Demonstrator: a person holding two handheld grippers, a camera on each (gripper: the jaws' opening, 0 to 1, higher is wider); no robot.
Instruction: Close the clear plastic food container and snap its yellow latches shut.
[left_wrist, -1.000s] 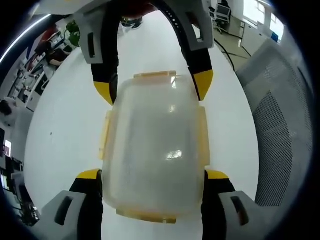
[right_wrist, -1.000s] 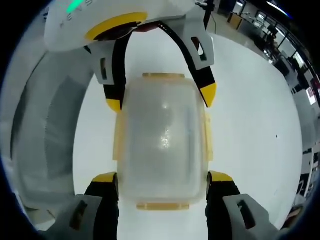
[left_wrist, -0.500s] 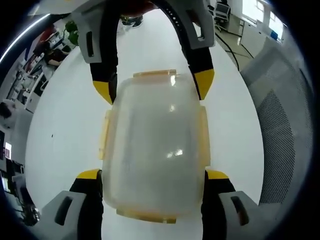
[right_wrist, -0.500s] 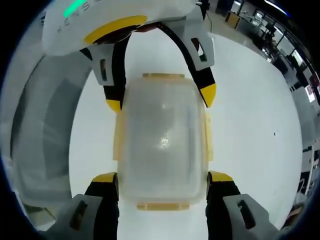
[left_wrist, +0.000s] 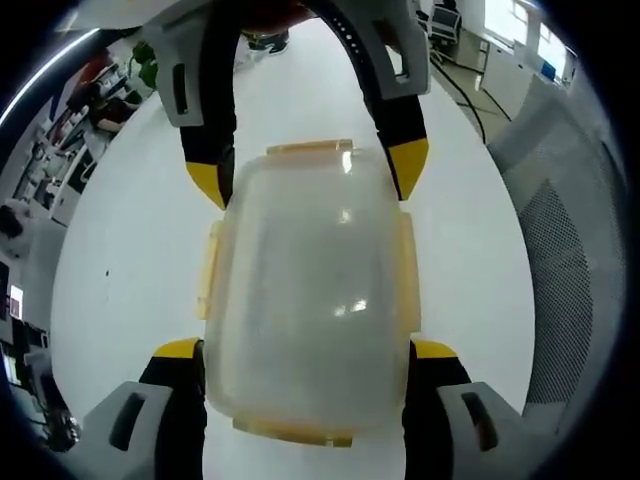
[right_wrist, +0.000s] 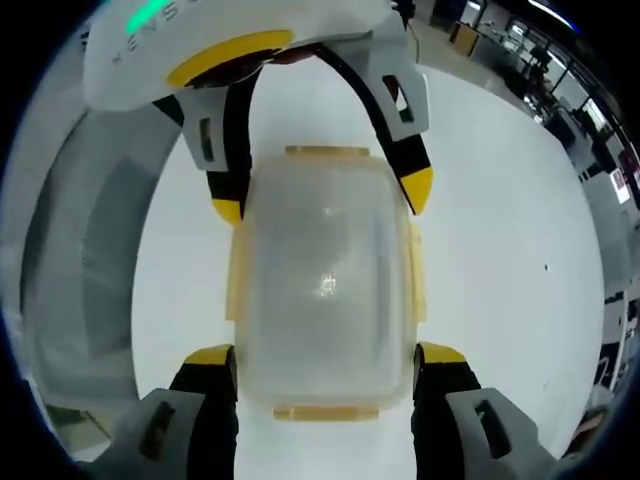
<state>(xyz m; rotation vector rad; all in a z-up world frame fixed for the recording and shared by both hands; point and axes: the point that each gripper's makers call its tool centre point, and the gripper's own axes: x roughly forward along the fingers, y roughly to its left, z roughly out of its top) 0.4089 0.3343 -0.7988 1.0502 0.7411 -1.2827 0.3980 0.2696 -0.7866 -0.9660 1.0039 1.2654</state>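
Observation:
The clear plastic food container (left_wrist: 305, 290) has its lid on, with yellow latches (left_wrist: 208, 268) lying along its four edges. My left gripper (left_wrist: 305, 350) is shut on its near end, one yellow-tipped jaw on each long side. Across from it, my right gripper (left_wrist: 306, 175) clamps the far end the same way. In the right gripper view the container (right_wrist: 325, 290) is again held lengthwise, with my right gripper (right_wrist: 323, 355) on the near end and my left gripper (right_wrist: 322, 200) on the far end. I cannot tell whether the latches (right_wrist: 236, 280) are snapped.
A white round table (left_wrist: 120, 260) lies under the container. A grey mesh chair (left_wrist: 570, 270) stands beside the table, and in the right gripper view the chair (right_wrist: 85, 270) is at the left. Office desks and chairs stand further off.

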